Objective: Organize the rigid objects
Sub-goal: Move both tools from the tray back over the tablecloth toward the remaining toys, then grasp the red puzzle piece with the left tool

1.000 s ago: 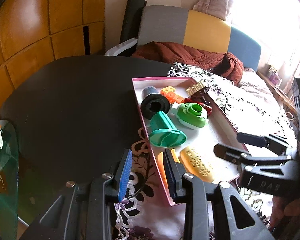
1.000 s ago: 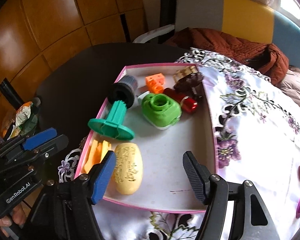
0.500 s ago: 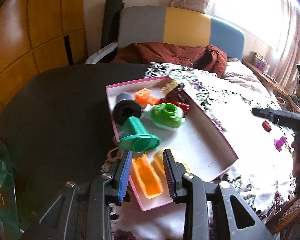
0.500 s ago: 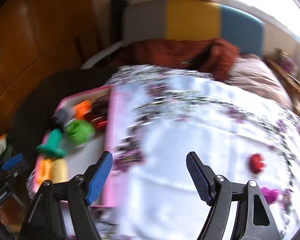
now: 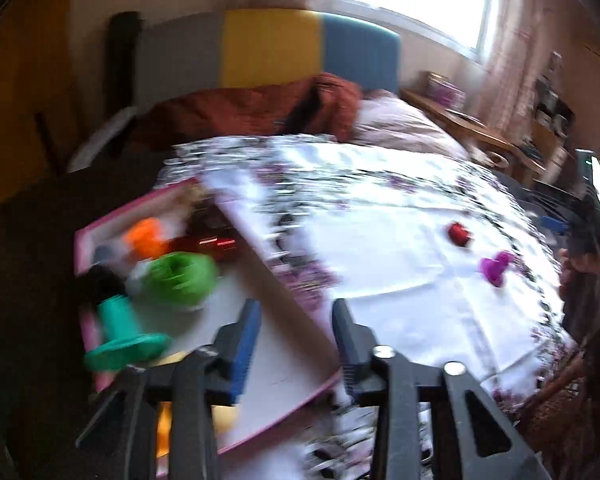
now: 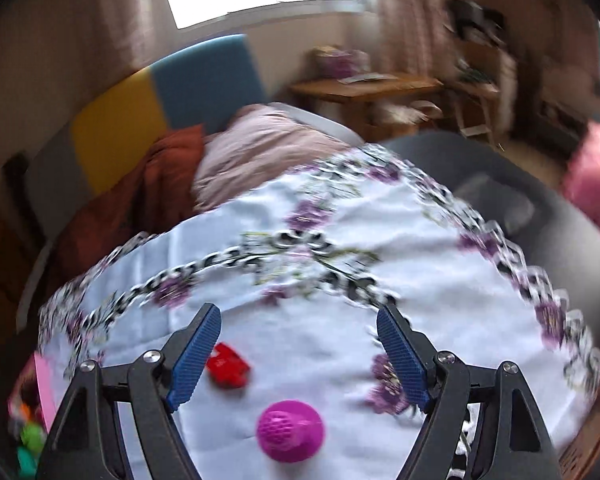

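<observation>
Right tongs (image 6: 298, 354), empty, widen above a pink toy (image 6: 290, 431) and red piece (image 6: 228, 366); left tongs (image 5: 296, 340) open, apparently empty, over a blurred tray (image 5: 284, 292).

No lettering, number or sign reads in either view. Both views are motion-blurred throughout.

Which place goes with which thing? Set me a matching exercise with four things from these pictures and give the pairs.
Things:
1. green piece
2. magenta piece
3. red piece
4. brown blanket

Places:
A. on the cloth beside the right gripper's left finger
B. inside the pink tray
C. on the cloth between the right gripper's fingers
D. heaped before the striped headboard

Pairs: 1-B, 2-C, 3-A, 4-D
</observation>
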A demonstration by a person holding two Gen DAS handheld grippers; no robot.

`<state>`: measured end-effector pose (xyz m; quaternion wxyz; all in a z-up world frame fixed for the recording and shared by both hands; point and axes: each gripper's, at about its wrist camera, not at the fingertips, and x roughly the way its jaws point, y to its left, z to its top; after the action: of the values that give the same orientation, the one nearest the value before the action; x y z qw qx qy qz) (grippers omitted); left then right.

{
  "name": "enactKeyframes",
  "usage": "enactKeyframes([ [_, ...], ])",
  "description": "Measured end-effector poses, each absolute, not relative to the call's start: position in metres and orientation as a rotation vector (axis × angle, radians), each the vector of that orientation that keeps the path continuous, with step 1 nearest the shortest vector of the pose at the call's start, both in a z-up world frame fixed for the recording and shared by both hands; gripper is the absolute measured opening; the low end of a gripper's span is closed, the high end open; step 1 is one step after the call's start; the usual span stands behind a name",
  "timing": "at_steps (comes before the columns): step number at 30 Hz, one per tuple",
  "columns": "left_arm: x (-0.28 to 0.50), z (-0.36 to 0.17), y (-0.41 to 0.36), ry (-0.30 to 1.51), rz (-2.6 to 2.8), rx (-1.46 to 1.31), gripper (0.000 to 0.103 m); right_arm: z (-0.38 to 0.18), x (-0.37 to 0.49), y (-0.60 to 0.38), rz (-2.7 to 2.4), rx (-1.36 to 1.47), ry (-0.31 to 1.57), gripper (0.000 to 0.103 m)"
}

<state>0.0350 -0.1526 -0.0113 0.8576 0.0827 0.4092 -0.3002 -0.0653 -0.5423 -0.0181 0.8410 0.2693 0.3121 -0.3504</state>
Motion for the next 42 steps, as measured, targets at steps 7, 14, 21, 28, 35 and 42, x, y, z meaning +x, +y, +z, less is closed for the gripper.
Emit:
enactKeyframes([
  [7,0.036,-0.034,-0.262,0.935,-0.846,0.265,0.052,-0.023,-0.080,-0.559,-0.745,0.693,0.612,0.084],
  [14,0.041,-0.056,-0.358,0.952,-1.011,0.377,0.056,-0.029,-0.086,-0.562,-0.729,0.761,0.598,0.086],
  [21,0.047,-0.069,-0.426,0.915,-1.103,0.501,0.077,-0.034,-0.081,-0.566,-0.679,0.801,0.610,0.087],
  [28,0.063,-0.092,-0.464,0.944,-1.116,0.524,0.075,-0.037,-0.084,-0.570,-0.652,0.857,0.596,0.088],
  [35,0.060,-0.106,-0.470,0.907,-1.105,0.551,0.049,-0.040,-0.082,-0.571,-0.644,0.868,0.606,0.088],
  [42,0.056,-0.101,-0.412,0.947,-0.967,0.466,0.049,-0.050,-0.073,-0.571,-0.613,0.881,0.672,0.088],
])
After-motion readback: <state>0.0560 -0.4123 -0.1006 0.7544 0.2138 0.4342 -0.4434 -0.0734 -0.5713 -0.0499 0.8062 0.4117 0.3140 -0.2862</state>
